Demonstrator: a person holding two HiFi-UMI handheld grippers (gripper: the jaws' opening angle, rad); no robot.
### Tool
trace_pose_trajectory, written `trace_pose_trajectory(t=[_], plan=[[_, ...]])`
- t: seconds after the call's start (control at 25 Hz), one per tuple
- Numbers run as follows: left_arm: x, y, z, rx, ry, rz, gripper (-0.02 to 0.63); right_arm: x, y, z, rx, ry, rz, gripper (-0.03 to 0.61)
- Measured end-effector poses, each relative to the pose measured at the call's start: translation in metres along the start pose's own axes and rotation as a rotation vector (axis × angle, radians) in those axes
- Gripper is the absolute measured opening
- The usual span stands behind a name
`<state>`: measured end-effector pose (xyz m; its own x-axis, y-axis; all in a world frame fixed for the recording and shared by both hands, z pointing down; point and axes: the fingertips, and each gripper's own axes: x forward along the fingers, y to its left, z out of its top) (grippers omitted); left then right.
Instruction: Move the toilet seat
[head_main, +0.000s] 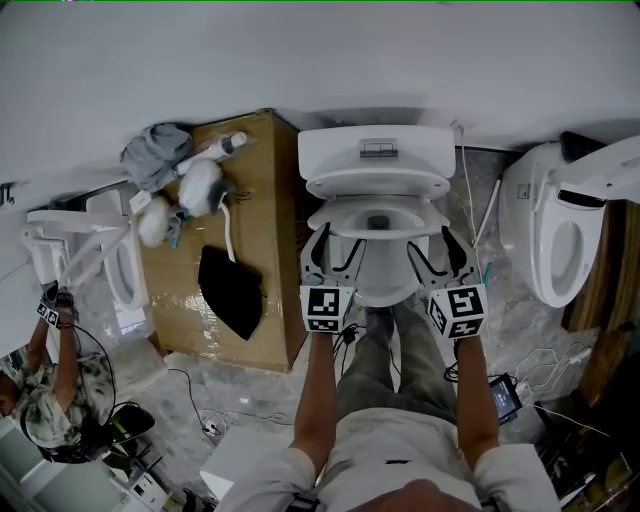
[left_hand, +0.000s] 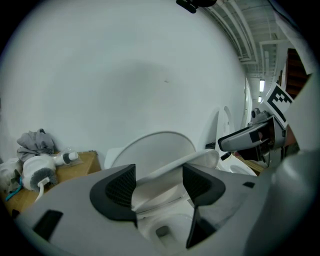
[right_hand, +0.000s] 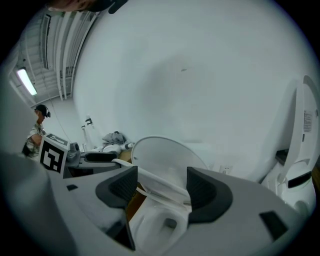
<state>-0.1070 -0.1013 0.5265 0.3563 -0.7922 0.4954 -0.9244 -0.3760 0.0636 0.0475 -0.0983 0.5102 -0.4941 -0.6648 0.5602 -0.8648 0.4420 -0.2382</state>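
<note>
A white toilet (head_main: 385, 275) stands against the wall. Its lid (head_main: 375, 183) is up against the tank. The toilet seat (head_main: 330, 214) is tilted, part way up over the bowl. My left gripper (head_main: 328, 250) is at the seat's left side and my right gripper (head_main: 440, 250) at its right side. In the left gripper view the seat's rim (left_hand: 200, 161) slants across between the wide-apart jaws of the left gripper (left_hand: 159, 182). In the right gripper view the seat's rim (right_hand: 147, 177) likewise crosses between the spread jaws of the right gripper (right_hand: 156, 186). Both grippers look open.
A cardboard box (head_main: 262, 170) left of the toilet carries a grey cloth, white items and a black cloth (head_main: 230, 290). Another toilet (head_main: 560, 230) stands at the right. At far left a person (head_main: 50, 400) works on a third toilet. Cables and a small screen (head_main: 503, 395) lie on the floor.
</note>
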Motion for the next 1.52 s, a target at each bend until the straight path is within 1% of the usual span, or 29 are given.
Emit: trace_pose_trajectory(t=[0.28,0.4,0.76,0.96,1.52], plan=[[0.008,0.004,0.003,-0.003,-0.001,0.005,0.313,0.008,-0.012,0.007,0.006,-0.012,-0.024,0.325],[0.011,0.006,0.009,0.0,-0.015,0.005,0.313,0.012,-0.017,0.009,0.007,-0.015,-0.031,0.325],[0.021,0.012,0.013,-0.008,-0.016,0.013,0.311,0.026,-0.027,0.02,-0.005,-0.031,-0.038,0.325],[0.029,0.015,0.022,-0.003,-0.035,0.016,0.311,0.032,-0.031,0.026,-0.01,-0.045,-0.036,0.325],[0.046,0.025,0.034,-0.005,-0.058,0.028,0.308,0.047,-0.04,0.043,-0.022,-0.076,-0.046,0.325]])
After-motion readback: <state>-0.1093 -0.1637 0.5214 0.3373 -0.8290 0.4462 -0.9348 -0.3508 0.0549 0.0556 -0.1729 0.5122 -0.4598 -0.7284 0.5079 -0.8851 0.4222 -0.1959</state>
